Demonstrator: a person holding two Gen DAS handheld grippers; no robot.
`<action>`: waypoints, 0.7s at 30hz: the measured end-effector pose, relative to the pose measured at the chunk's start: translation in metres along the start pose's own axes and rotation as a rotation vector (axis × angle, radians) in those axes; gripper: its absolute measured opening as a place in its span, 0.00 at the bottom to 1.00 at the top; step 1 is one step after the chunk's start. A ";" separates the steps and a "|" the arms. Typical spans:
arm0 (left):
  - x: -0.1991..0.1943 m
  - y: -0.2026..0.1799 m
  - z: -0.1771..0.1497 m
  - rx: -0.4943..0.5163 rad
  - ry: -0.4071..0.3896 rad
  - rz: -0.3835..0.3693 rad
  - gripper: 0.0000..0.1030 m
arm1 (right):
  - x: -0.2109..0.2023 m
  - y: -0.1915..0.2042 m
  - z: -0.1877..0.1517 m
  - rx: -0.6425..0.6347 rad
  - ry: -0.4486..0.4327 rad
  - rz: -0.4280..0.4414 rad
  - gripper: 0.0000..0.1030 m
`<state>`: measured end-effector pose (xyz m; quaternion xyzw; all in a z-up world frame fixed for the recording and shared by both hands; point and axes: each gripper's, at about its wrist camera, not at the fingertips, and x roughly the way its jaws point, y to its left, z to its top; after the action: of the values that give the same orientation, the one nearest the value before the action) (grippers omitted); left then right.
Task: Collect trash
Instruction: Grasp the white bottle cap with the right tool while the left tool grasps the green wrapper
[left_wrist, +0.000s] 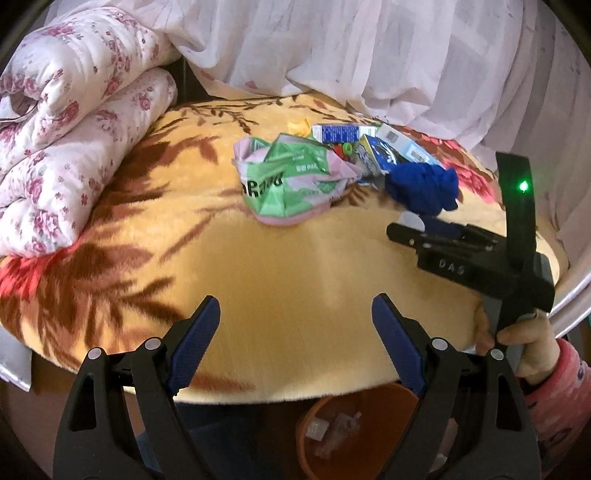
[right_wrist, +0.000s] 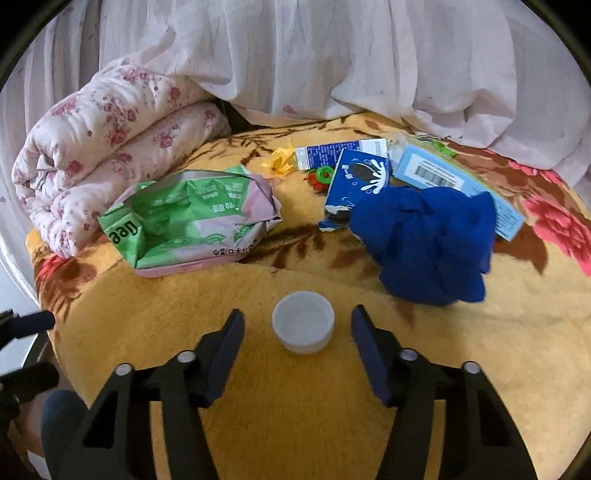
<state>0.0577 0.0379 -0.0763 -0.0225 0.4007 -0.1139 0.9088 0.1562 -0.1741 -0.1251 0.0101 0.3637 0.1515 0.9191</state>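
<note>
A white bottle cap (right_wrist: 303, 321) lies open side up on the yellow blanket (right_wrist: 295, 424). My right gripper (right_wrist: 298, 322) straddles it, open, with a gap on each side of the cap. Behind it lie a crumpled green and pink wrapper (right_wrist: 192, 218), a crumpled blue piece (right_wrist: 428, 240), a blue cookie box (right_wrist: 358, 181), a white and blue carton (right_wrist: 332, 155), a light blue box (right_wrist: 443, 177) and a yellow scrap (right_wrist: 279, 162). My left gripper (left_wrist: 295, 310) hangs open and empty over the blanket's front edge, above an orange bin (left_wrist: 384, 397).
A folded floral quilt (left_wrist: 74, 147) fills the left of the bed and a white curtain (left_wrist: 369, 48) hangs behind the trash. A hand in a pink sleeve (left_wrist: 535, 347) holds the right gripper's handle. The bin holds some clear wrappers.
</note>
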 end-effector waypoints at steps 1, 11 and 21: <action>0.002 0.001 0.002 -0.005 -0.003 -0.003 0.80 | 0.002 0.001 0.001 -0.006 0.005 -0.005 0.42; 0.023 0.014 0.027 -0.055 -0.040 -0.019 0.80 | -0.008 0.000 -0.002 -0.025 -0.013 -0.007 0.30; 0.065 0.024 0.060 -0.100 -0.061 -0.020 0.80 | -0.047 -0.006 -0.004 0.011 -0.054 0.051 0.31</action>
<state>0.1488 0.0438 -0.0854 -0.0753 0.3778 -0.1019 0.9172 0.1225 -0.1938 -0.0975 0.0286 0.3390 0.1726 0.9244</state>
